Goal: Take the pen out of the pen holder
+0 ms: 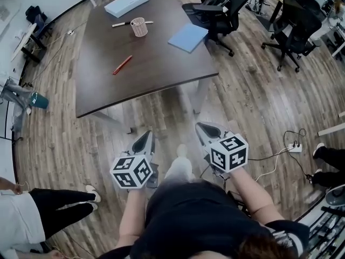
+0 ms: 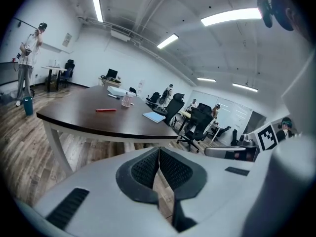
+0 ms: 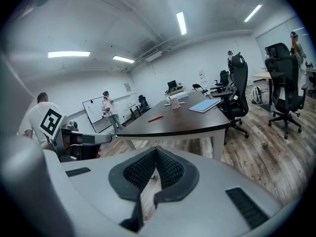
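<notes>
The pink mesh pen holder (image 1: 139, 27) stands upright on the far part of the dark table (image 1: 161, 63). A black-and-white pen (image 1: 123, 24) lies flat on the table just behind it, and a red pen (image 1: 122, 65) lies nearer the table's left side. Both grippers hang over the floor, well short of the table's near edge. My left gripper (image 1: 147, 136) is shut with nothing in it; my right gripper (image 1: 201, 127) is shut and empty too. The left gripper view shows the holder (image 2: 127, 100) and red pen (image 2: 105, 110) far off; so does the right gripper view, holder (image 3: 175, 103) and red pen (image 3: 155, 118).
A blue notebook (image 1: 187, 38) lies at the table's right side and a pale flat box (image 1: 126, 3) at its far end. Black office chairs (image 1: 221, 9) stand to the right. A person's leg (image 1: 64, 209) is at lower left; a power strip (image 1: 295, 147) with cables lies on the floor at right.
</notes>
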